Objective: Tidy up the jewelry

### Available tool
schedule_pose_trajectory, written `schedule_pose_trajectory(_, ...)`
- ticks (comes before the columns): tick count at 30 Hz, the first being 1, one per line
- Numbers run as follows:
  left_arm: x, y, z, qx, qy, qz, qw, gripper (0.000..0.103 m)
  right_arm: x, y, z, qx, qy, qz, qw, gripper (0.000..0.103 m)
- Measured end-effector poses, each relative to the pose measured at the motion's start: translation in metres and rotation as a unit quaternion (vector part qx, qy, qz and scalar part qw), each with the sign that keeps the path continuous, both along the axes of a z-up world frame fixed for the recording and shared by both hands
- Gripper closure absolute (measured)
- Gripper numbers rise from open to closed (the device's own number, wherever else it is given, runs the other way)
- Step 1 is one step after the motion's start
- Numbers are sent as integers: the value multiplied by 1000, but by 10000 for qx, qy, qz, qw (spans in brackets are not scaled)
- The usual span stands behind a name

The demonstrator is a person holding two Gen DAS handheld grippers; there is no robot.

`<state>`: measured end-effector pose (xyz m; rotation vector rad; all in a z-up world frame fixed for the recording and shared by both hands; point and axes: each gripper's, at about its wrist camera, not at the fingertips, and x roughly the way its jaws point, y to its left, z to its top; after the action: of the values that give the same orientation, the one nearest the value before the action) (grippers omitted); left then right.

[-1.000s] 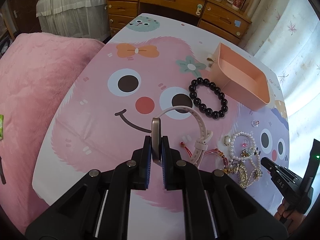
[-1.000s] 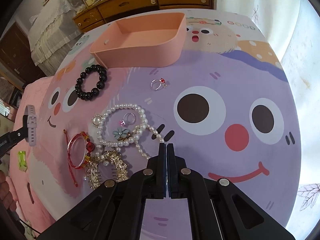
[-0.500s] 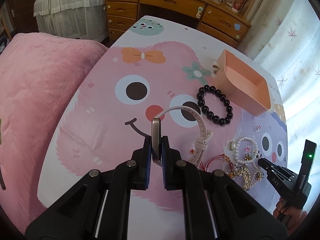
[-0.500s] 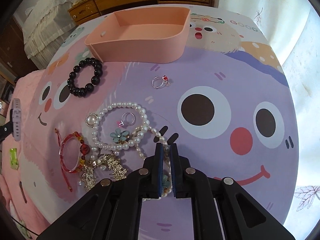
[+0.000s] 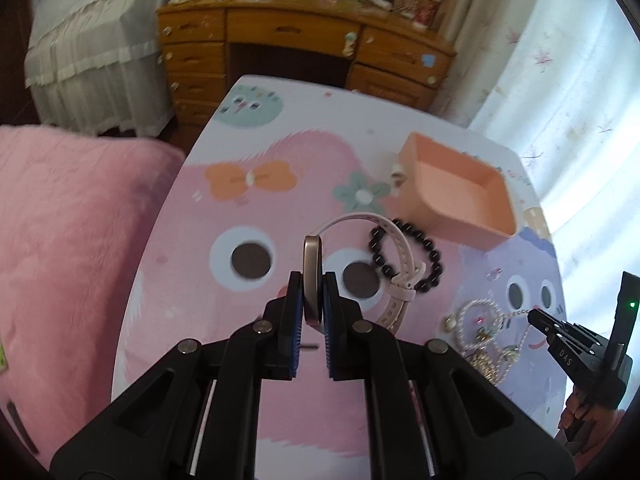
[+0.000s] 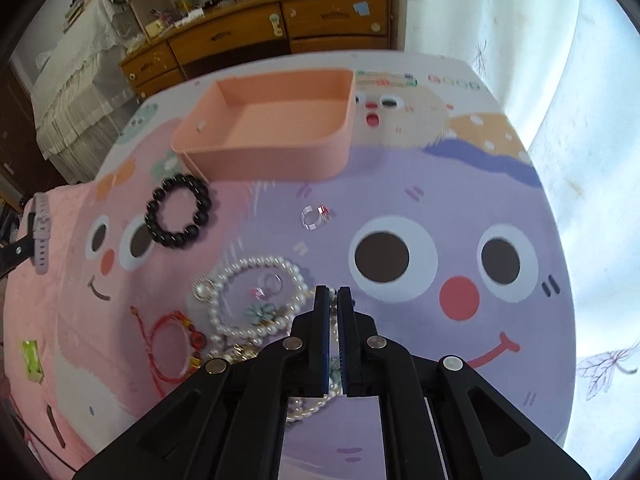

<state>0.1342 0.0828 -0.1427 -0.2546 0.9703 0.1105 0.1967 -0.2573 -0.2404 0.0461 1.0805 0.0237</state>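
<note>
At the bottom centre of the left wrist view the left gripper has its jaws pinching the case of a pale watch, strap looping up and right above the tabletop. In the right wrist view the right gripper is pressed almost together on what looks like a pearl strand. Both seem mid-carry; next, each must reach over the black bead bracelet to the empty peach tray at the far side and release inside.

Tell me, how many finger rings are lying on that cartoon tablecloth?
2: a silver ring with a red stone alone below the peach plastic tray, and a blurred ring inside the white pearl necklace loop. The jewelry pile may hide more.
</note>
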Motion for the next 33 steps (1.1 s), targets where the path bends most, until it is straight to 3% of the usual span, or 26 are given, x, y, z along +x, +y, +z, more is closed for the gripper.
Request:
schedule_pose_trajectory(10, 54, -24, 48, -16, -633, -1115, 9918, 96, 7, 8, 91, 60, -874, -40, 9961, 100)
schedule_pose_trajectory(17, 76, -35, 93, -348, -1056, -1343, 9847, 96, 16, 16, 153, 162, -1403, 90, 9899, 100)
schedule_pose_trajectory(25, 92, -54, 127, -254, -1333, -1602, 9777, 96, 23, 29, 213, 200, -2022, 391, 9784, 103)
schedule_pose_trajectory(29, 91, -62, 132, -314, -1340, -1627, 9770, 96, 29, 32, 219, 309, -1833, 476, 9814, 103)
schedule_pose_trajectory(33, 92, -68, 120, -265, -1138, -1665, 9791, 96, 44, 27, 173, 559, -813, 416, 9943, 102)
